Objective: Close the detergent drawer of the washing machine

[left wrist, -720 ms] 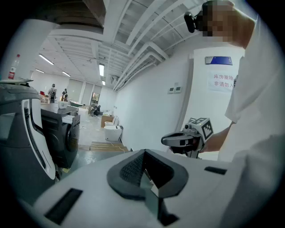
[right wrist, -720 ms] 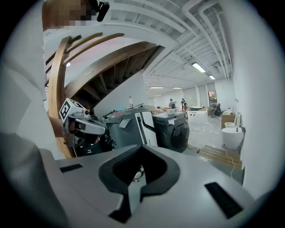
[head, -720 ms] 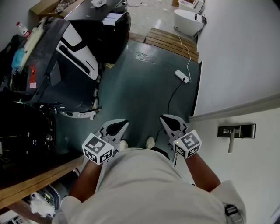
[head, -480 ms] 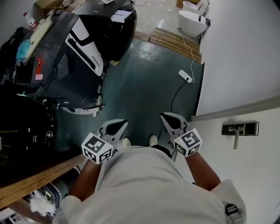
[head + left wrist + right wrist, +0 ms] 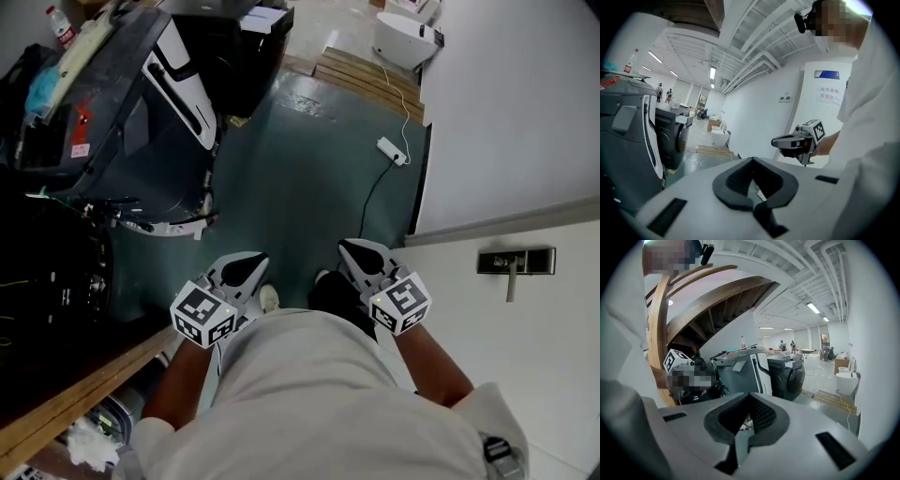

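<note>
Nearest, in the lower middle of the head view, the left gripper [image 5: 251, 260] and the right gripper [image 5: 349, 249] are held side by side close against the person's pale shirt [image 5: 309, 394]. Both tilt slightly down toward the green floor [image 5: 309, 178]. Each gripper is closed tip to tip with nothing in it, and each one's own view shows only open air beyond the meeting pads. I read this as a carrying posture, with the tools tucked in and shut so they catch on nothing while the person, whose shoe [image 5: 270, 298] is on bare floor, is not yet at the appliance.

Further off, a big grey machine with a white stripe [image 5: 150, 84] fills the upper left of the frame. A power strip [image 5: 391, 150] lies on the floor beside the white wall [image 5: 506, 112] at the upper right.

Farthest is the washing machine [image 5: 239, 56], at the top of the head view left of centre and well apart from both grippers. The right gripper view shows it as a dark box with a round door, just right of centre, its front facing the open floor toward that frame's right. The detergent drawer is too small and dark to make out, so I cannot tell how far it stands out. By my judgement its long axis runs front to back into the cabinet, so closing it calls for a straight push into the front.
</note>
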`<state>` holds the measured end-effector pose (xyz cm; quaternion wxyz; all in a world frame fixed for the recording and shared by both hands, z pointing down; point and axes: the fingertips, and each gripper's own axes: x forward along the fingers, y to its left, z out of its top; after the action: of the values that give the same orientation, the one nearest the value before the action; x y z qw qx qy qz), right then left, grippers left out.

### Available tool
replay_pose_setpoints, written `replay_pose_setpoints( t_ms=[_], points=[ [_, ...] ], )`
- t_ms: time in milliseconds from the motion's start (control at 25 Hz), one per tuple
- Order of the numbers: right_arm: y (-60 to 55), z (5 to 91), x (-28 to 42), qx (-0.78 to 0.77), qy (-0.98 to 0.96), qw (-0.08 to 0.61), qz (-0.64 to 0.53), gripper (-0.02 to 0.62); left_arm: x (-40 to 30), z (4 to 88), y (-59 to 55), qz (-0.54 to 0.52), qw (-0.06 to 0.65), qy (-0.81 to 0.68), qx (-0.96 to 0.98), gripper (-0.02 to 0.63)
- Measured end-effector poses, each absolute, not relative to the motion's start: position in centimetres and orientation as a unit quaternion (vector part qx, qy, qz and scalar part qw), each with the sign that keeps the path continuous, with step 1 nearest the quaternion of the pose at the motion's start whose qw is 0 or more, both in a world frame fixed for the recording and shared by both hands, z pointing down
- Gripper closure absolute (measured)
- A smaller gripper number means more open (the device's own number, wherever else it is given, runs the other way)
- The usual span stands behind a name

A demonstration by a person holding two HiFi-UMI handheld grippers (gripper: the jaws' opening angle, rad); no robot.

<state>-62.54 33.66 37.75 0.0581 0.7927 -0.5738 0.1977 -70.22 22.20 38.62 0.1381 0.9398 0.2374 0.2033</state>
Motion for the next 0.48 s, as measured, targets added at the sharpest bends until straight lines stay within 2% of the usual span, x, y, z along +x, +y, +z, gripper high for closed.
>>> replay_pose_setpoints(
  t_ms=[240,480],
  points=[
    [34.9,38.2,-59.4,0.801,-0.562,0.051,0.200,0.589,-66.9,39.3,23.4,0.203,0.140,0.250,0.936,0.611],
    [36.0,38.6,-51.6,0.806,-0.560,0.046,0.187,0.574,-59.4,40.0,24.6,0.216,0.134,0.230,0.939,0.611]
  ],
)
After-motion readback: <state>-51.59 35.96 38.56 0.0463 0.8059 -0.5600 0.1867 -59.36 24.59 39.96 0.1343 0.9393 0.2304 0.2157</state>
